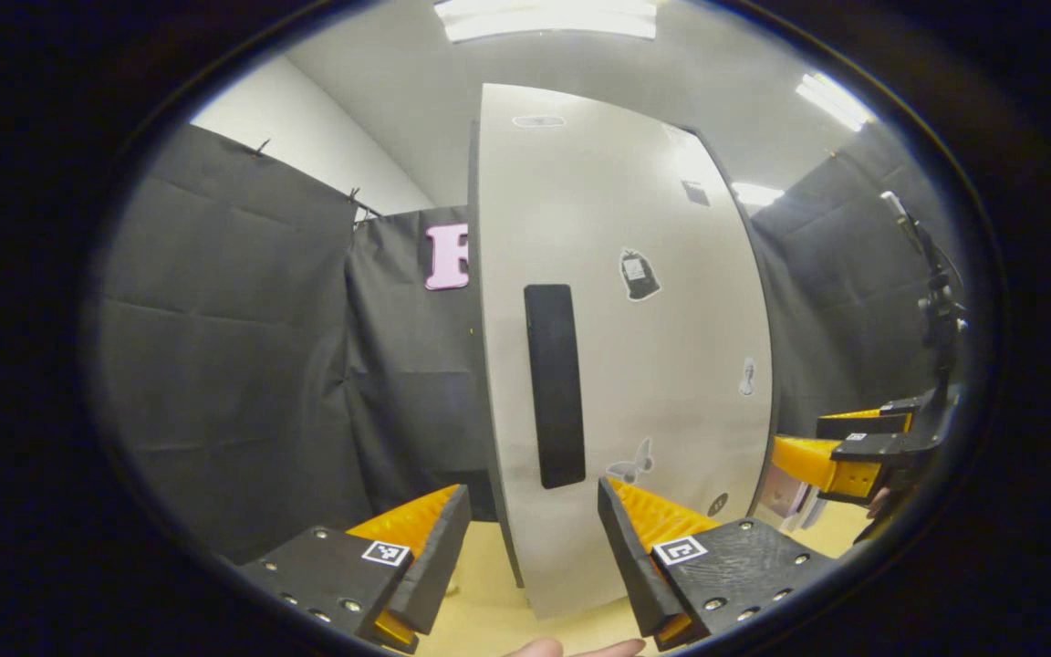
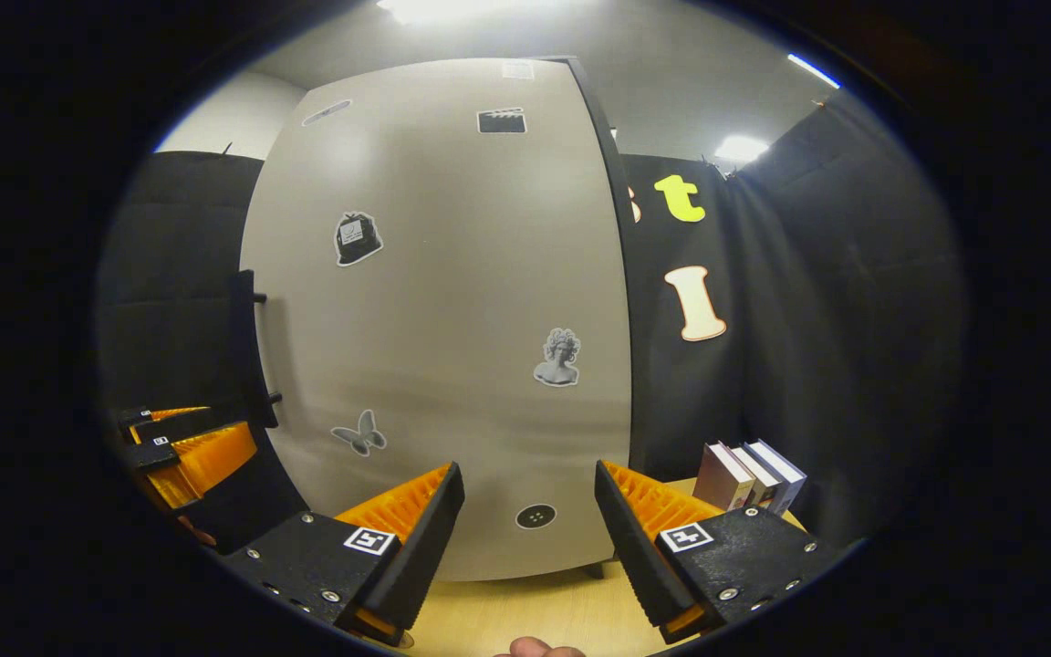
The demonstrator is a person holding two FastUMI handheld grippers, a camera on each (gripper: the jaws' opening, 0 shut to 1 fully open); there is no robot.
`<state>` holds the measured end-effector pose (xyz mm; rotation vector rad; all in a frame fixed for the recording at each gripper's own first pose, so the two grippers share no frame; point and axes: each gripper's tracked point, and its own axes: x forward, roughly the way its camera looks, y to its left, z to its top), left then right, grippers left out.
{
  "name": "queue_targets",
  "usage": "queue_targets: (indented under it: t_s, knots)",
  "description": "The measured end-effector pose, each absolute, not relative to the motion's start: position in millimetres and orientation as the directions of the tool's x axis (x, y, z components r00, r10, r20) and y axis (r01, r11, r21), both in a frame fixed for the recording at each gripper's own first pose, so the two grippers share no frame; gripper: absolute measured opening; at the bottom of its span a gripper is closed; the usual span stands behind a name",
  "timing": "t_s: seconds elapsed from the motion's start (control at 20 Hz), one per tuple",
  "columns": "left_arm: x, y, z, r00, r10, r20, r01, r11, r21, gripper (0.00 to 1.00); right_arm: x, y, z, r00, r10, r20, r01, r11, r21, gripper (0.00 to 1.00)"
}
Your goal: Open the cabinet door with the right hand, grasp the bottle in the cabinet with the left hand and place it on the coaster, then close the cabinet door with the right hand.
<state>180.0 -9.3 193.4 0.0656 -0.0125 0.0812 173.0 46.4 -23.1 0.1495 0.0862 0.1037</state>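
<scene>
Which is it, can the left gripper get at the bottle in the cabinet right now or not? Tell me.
Probably not. The cabinet door looks shut, so it stands between the open left gripper and the inside. The right gripper is open in front of the door, off its black handle.

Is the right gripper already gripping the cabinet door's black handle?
No: the right gripper is open in front of the pale grey cabinet door, with the black bar handle off to its left.
</scene>
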Motion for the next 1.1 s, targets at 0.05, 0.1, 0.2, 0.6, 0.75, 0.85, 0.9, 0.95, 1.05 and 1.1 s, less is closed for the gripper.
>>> queue_targets:
  t_s: [0.05, 0.1, 0.2, 0.6, 0.75, 0.85, 0.9, 0.95, 1.05, 1.1]
  knots:
    - [180, -12, 194, 0.997, 0.079, 0.017, -0.080, 0.995, 0.064, 0.81, 172, 45, -23, 0.991, 0.108, -0.078, -0.094, 0.983, 0.158, 0.90]
    - [179, -14, 195, 0.997, 0.073, 0.017, -0.074, 0.995, 0.064, 0.86, 171, 43, -23, 0.992, 0.102, -0.079, -0.089, 0.983, 0.162, 0.90]
    - [178, -16, 197, 0.998, 0.066, 0.021, -0.068, 0.995, 0.072, 0.81, 170, 41, -24, 0.992, 0.096, -0.085, -0.081, 0.982, 0.168, 0.90]
    - [179, -8, 197, 0.996, 0.084, 0.015, -0.085, 0.995, 0.058, 0.86, 166, 47, -23, 0.990, 0.117, -0.084, -0.101, 0.981, 0.167, 0.90]
    - [180, 0, 197, 0.996, 0.087, 0.011, -0.088, 0.994, 0.060, 0.86, 165, 50, -22, 0.989, 0.121, -0.084, -0.107, 0.981, 0.162, 0.90]
    - [180, 2, 196, 0.996, 0.091, 0.009, -0.091, 0.994, 0.057, 0.86, 164, 51, -22, 0.989, 0.125, -0.084, -0.111, 0.981, 0.160, 0.90]
    - [180, 4, 196, 0.996, 0.091, 0.007, -0.091, 0.994, 0.053, 0.81, 163, 51, -23, 0.988, 0.126, -0.085, -0.111, 0.981, 0.159, 0.90]
    - [179, 6, 194, 0.995, 0.096, 0.005, -0.096, 0.994, 0.051, 0.86, 163, 51, -23, 0.988, 0.126, -0.087, -0.111, 0.981, 0.158, 0.90]
    - [175, 6, 194, 0.995, 0.096, 0.005, -0.097, 0.994, 0.045, 0.86, 163, 52, -22, 0.988, 0.126, -0.088, -0.111, 0.981, 0.159, 0.90]
    - [175, 5, 195, 0.995, 0.096, 0.007, -0.096, 0.994, 0.045, 0.86, 164, 52, -22, 0.988, 0.126, -0.089, -0.111, 0.981, 0.159, 0.90]
